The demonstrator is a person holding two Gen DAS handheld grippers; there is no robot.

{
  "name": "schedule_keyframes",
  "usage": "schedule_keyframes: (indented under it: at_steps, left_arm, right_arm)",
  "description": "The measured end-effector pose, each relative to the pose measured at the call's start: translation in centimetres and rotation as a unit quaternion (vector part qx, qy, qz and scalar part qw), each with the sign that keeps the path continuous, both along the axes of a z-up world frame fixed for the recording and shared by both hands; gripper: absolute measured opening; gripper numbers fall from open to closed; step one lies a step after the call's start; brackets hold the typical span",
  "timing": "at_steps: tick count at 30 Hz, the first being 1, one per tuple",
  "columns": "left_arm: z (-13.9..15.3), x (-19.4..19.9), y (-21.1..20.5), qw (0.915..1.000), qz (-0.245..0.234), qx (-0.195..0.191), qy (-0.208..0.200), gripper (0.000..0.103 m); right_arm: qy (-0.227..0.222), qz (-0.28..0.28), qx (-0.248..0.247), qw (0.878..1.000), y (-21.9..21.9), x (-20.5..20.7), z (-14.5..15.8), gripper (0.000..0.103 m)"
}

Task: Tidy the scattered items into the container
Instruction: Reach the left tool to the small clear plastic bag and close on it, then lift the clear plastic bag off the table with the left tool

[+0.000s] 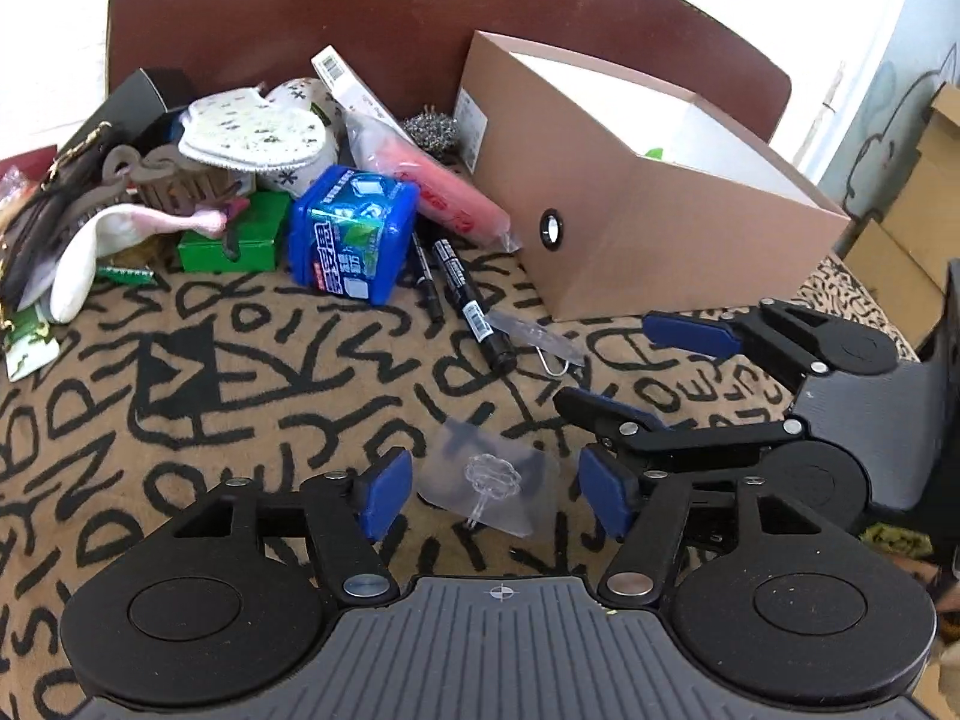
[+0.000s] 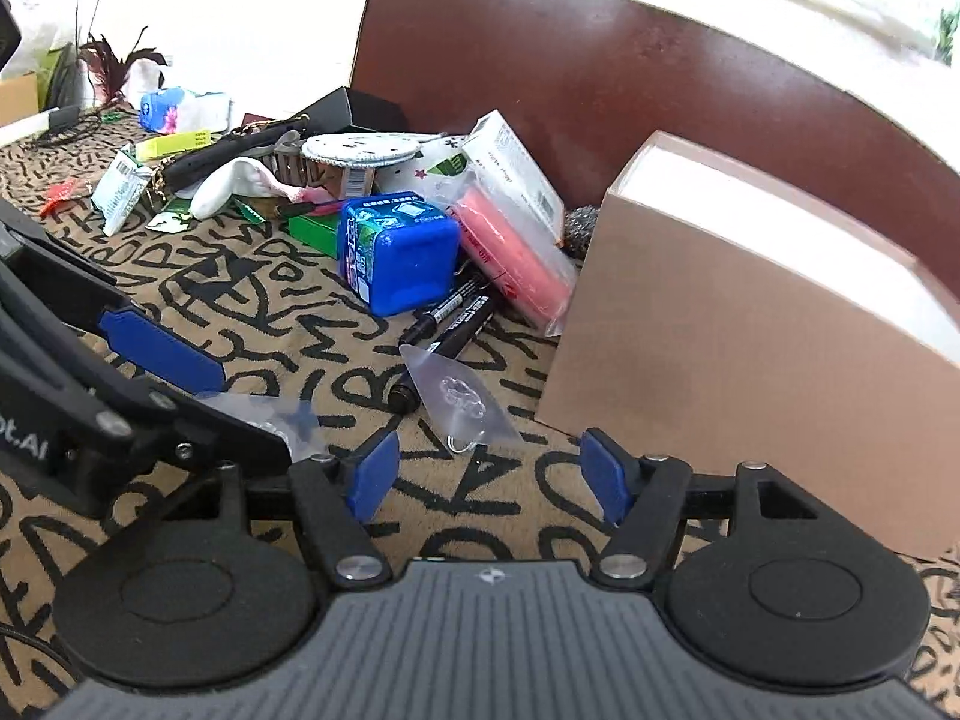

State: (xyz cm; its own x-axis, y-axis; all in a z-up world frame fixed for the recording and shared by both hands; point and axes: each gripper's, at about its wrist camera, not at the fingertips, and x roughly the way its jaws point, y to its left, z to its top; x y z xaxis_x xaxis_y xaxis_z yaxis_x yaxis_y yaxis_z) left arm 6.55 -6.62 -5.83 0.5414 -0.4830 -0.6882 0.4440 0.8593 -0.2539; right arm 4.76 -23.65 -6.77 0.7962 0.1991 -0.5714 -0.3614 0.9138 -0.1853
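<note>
Between the parted pads of the left claw [image 1: 495, 495]: clear adhesive hook [image 1: 487, 487], flat on the patterned worktop [image 1: 240, 372], untouched. Ahead of the open, empty right claw [image 2: 489, 474]: second clear hook [image 2: 459, 399], beside the cardboard box [image 2: 738, 324].

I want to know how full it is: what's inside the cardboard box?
The cardboard box is open on top. Its pale inner walls show, with a bit of something green peeking above the near rim. The near wall covers the floor and any other contents.
</note>
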Motion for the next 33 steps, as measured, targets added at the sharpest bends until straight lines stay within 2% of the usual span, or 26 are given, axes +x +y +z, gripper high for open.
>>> schedule_keyframes:
  at_steps: [6,10,15,17,19,21,22,24,30,33]
  left_arm:
    - [-0.1,-0.1,0.8,0.9993,-0.028,-0.018,0.013,0.075]
    - [-0.4,0.1,-0.3,0.9994,-0.032,0.006,0.006,0.074]
    - [-1.0,0.2,-0.7,0.9993,-0.034,0.016,-0.004,0.072]
    - [-0.9,0.4,-0.5,0.9994,-0.027,0.020,-0.005,0.059]
    - [-1.0,0.7,-0.1,0.9997,-0.019,0.018,-0.001,0.051]
    - [-1.0,0.9,0.4,0.9998,-0.014,0.011,0.005,0.040]
    - [-0.9,0.9,0.5,0.9999,-0.012,0.011,0.006,0.027]
    - [-0.9,0.9,0.7,0.9999,-0.012,0.011,0.007,0.024]
    - [-0.6,0.3,0.4,0.9998,-0.016,0.010,0.004,0.011]
    - [-0.1,0.1,0.4,0.9998,-0.017,0.002,-0.001,0.007]
  right_arm:
    - [0.005,0.014,0.002,1.000,-1.0,0.7,0.3,0.072]
    - [0.001,0.029,-0.010,1.000,-0.6,1.3,0.2,0.071]
    - [0.015,0.025,0.023,0.999,-1.0,2.9,-0.1,0.070]
    - [0.020,0.026,0.030,0.999,-0.8,3.4,-0.2,0.066]
    - [0.026,0.034,0.030,0.999,-0.4,3.7,-0.5,0.060]
    - [0.030,0.041,0.028,0.998,0.0,3.8,-0.8,0.050]
    - [0.028,0.042,0.027,0.998,0.1,3.8,-0.8,0.047]
    - [0.025,0.044,0.024,0.998,0.4,3.5,-0.8,0.032]
    - [0.020,0.039,0.012,0.999,0.5,2.9,-0.6,0.015]
    - [0.009,0.027,0.014,1.000,0.2,2.3,-0.1,0.011]
